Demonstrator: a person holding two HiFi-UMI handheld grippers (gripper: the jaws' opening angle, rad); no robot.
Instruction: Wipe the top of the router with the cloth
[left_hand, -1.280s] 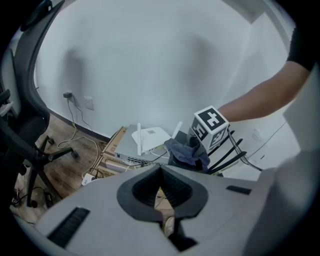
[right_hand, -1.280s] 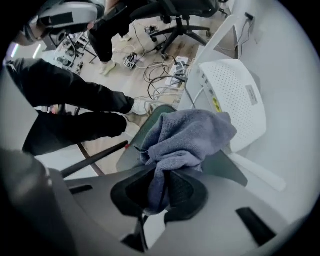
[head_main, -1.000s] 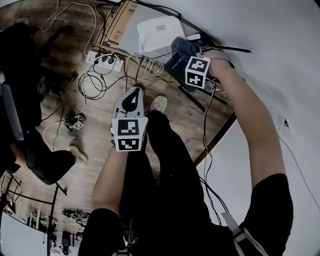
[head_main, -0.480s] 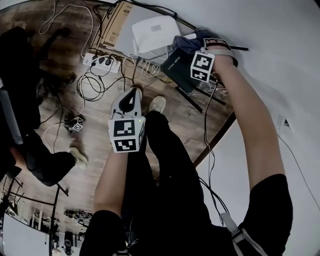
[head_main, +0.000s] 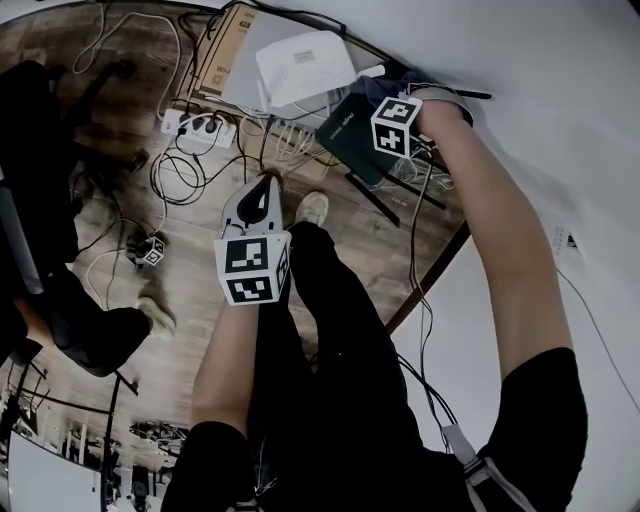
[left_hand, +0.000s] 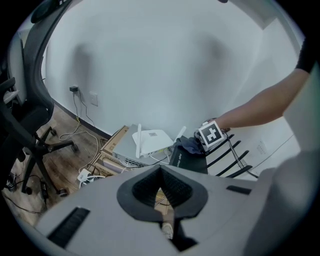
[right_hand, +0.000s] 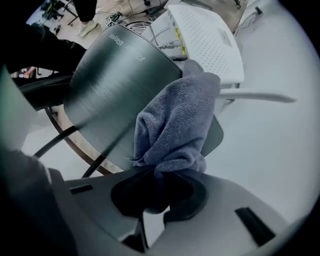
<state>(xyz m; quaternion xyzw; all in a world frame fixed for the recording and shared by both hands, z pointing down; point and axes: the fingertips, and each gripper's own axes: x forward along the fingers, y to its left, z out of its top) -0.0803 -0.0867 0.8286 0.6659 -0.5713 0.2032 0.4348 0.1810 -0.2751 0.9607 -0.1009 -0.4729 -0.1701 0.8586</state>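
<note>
Grey-blue cloth, clamped in my right gripper, rests on top of black router at 1 o'clock in head view; left gripper closed, empty, at its 8 o'clock.

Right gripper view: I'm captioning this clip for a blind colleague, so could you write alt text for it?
The right gripper clamps a bunched blue-grey cloth, which lies on the flat top of a black router. A white router sits just beyond it.
</note>
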